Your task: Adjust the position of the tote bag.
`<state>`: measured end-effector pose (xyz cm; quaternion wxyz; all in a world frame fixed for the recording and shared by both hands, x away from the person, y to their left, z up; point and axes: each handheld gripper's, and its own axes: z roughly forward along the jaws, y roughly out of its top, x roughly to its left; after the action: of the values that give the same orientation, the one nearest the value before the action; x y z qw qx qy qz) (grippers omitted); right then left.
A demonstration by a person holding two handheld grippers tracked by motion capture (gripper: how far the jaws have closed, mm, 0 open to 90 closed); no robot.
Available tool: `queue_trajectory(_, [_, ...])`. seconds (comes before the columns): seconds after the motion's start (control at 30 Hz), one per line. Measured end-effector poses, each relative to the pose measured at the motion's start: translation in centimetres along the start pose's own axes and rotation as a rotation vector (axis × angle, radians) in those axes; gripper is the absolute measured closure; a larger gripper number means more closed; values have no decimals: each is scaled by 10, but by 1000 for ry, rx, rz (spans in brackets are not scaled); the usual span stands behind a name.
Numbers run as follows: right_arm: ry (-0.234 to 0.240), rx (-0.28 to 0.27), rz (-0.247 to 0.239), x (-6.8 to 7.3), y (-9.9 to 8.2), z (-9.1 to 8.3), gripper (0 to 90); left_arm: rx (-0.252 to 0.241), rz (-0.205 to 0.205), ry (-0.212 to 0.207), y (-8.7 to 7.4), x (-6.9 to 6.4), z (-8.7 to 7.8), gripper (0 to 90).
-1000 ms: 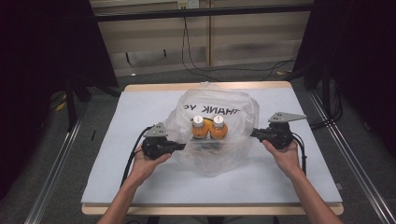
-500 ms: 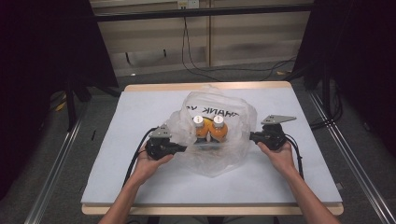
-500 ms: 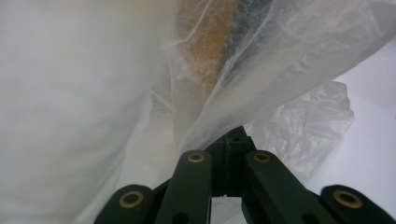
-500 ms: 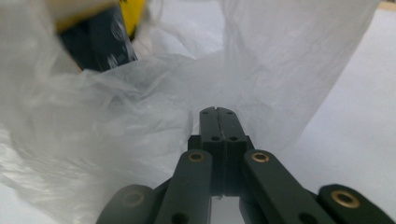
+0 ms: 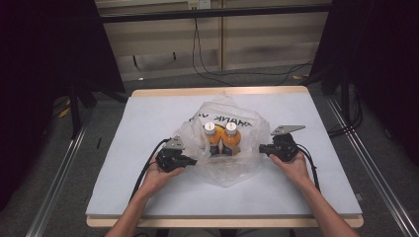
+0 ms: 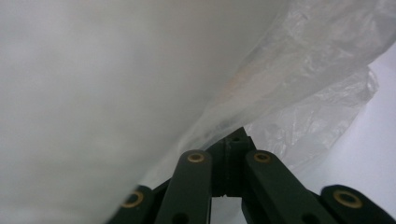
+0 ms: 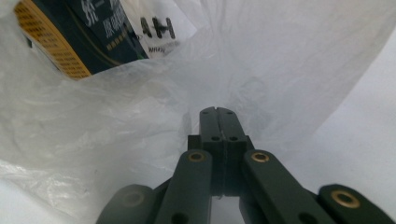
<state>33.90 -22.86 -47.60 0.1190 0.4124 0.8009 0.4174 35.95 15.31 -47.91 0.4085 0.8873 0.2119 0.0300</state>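
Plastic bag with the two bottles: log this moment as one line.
left gripper: shut on plastic bag | right gripper: shut on plastic bag | two orange bottles: upright inside bag | table: bag rests on it

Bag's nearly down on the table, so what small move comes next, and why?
Probably lower a little more: both tongs, left and right, stay pinched on the plastic bag, and the two orange bottles stand upright inside, so settle them before letting go.
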Motion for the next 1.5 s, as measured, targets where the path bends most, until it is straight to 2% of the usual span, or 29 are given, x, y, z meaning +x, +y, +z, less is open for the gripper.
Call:
queue_trajectory(0.07, [-6,30,-2,1,-3,5,900,19,7,1,-3,1,4,900])
queue_trajectory(0.13, [-17,57,-14,1,-4,10,900,2,-13,-3,-3,1,5,900])
queue_trajectory(0.17, [-14,61,-14,1,-5,11,900,18,-3,2,-3,1,4,900])
queue_trajectory(0.43, [-24,48,-12,3,-7,12,900,5,4,-10,-3,-4,3,896])
queue_trajectory(0.47, [-24,41,-17,3,-7,11,890,-9,6,-14,-3,-5,3,883])
queue_trajectory(0.5, [-15,30,-12,3,-7,10,839,-5,10,-15,-2,-7,1,853])
queue_trajectory(0.63, [16,-33,-11,6,-3,-1,714,-47,23,-34,1,-11,-7,774])
queue_trajectory(0.7, [20,-62,-11,8,-2,-8,659,-77,13,-38,3,-15,-12,741])
queue_trajectory(0.83, [35,-121,-1,10,-1,-23,554,-116,20,-33,5,-20,-25,680])
queue_trajectory(0.9, [35,-145,1,11,-1,-31,519,-156,13,-38,6,-25,-33,648])
queue_trajectory(1.0, [37,-185,-4,15,2,-43,465,-175,31,-35,7,-32,-44,604])
queue_trajectory(1.17, [38,-242,-23,24,8,-66,428,-216,60,-20,6,-43,-67,581])
queue_trajectory(1.3, [37,-276,-42,30,13,-85,399,-277,79,-16,13,-47,-84,581])
queue_trajectory(1.4, [42,-293,-46,29,20,-95,355,-324,88,-3,23,-44,-95,581])
queue_trajectory(1.5, [25,-313,-49,25,34,-99,299,-371,84,6,34,-38,-102,579])
